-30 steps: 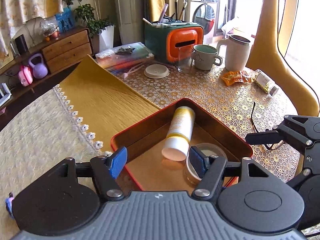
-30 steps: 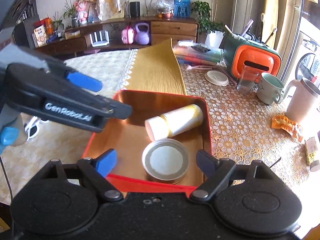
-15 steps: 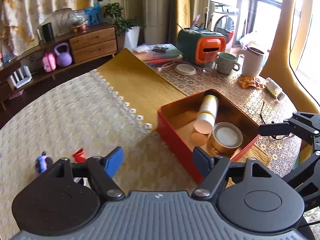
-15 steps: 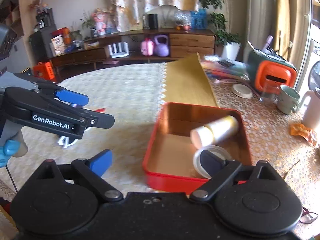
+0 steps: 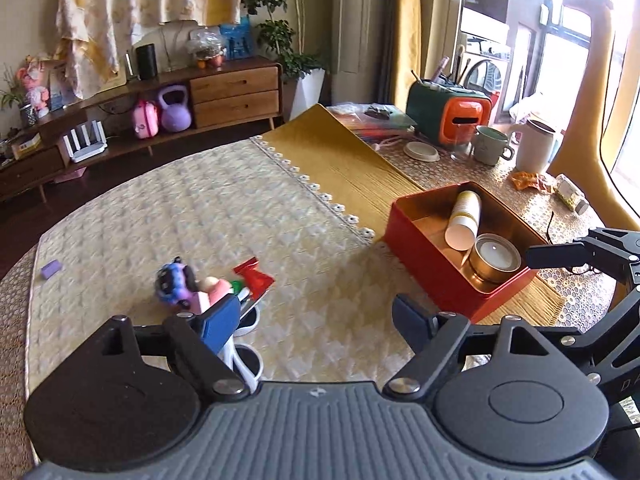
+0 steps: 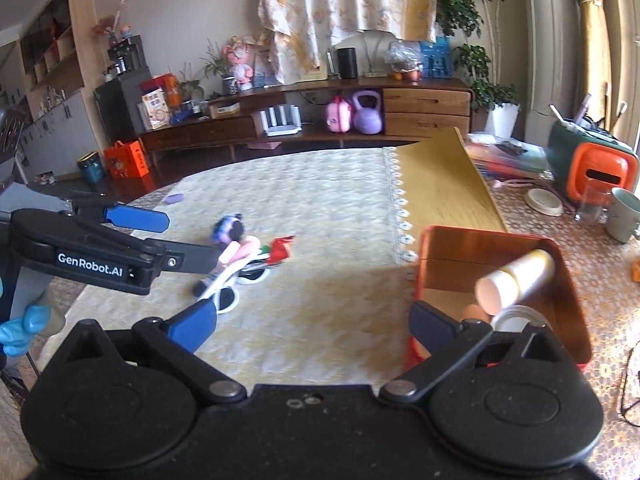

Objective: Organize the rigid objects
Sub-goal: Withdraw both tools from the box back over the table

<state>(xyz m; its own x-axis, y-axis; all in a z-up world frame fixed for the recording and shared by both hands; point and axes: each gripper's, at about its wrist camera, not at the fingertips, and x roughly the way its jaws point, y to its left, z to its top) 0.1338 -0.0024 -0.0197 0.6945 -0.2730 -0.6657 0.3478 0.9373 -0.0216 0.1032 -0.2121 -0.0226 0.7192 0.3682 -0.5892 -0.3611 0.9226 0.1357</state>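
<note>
The left gripper, jaws wide and empty, hovers near the toy figure; centre one item between the pads, clear of the scissors, before closing.

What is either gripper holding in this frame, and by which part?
Nothing. The left gripper and the right gripper are both open and empty, above the tablecloth, with the scissors and toys lying untouched.

A home living room: wooden sideboard, curtains, houseplant, tablecloth-covered table.
</note>
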